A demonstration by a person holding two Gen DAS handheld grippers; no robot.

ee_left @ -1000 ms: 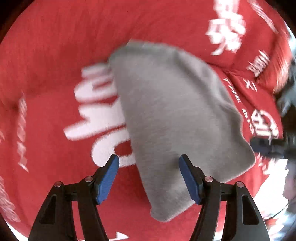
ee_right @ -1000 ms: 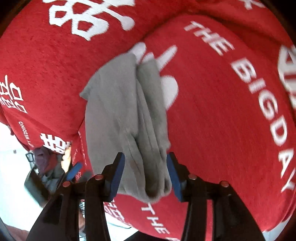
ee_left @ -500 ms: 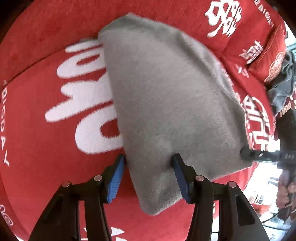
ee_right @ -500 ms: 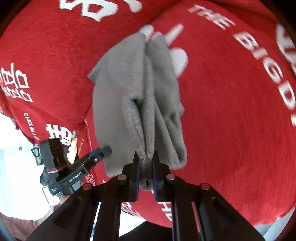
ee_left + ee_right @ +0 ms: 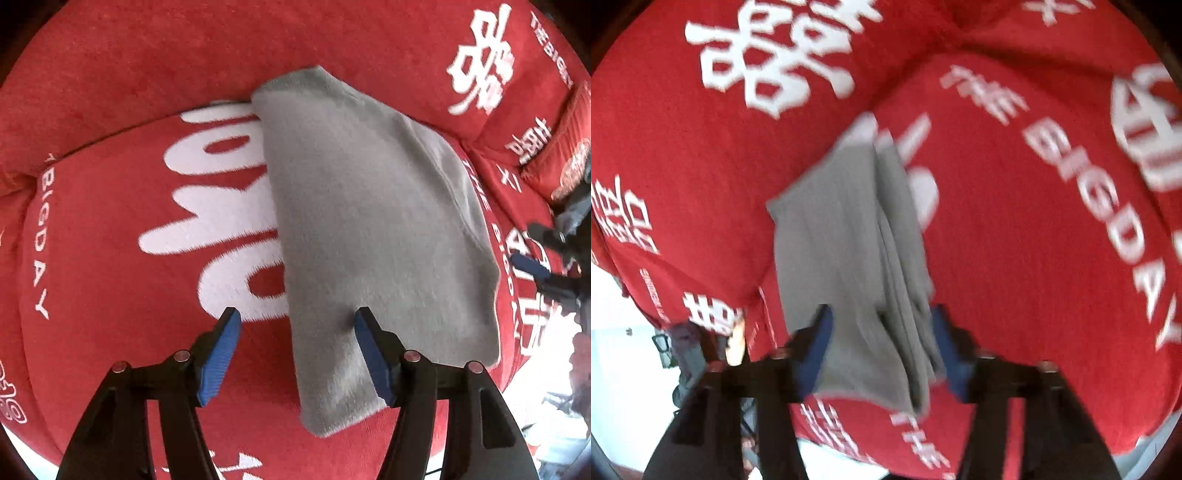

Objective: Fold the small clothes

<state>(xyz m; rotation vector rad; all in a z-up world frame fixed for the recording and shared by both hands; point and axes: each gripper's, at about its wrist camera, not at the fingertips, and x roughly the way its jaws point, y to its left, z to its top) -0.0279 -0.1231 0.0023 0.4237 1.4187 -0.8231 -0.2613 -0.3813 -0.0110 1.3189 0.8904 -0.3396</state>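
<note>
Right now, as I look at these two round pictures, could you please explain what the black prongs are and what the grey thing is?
No robot arm is here: a person holds a hand-held two-finger gripper in each hand, and each carries a wide-angle camera looking along its fingers, which is why the pictures bulge. One picture is from the left gripper, the other from the right gripper. The black prongs with blue pads are their fingers. Below lies a red sofa cover with white lettering, and on it a folded grey cloth. Both grippers have just been opening. Their jaws now stand apart with the cloth's edge between them, not squeezed, so nothing is held.
</note>
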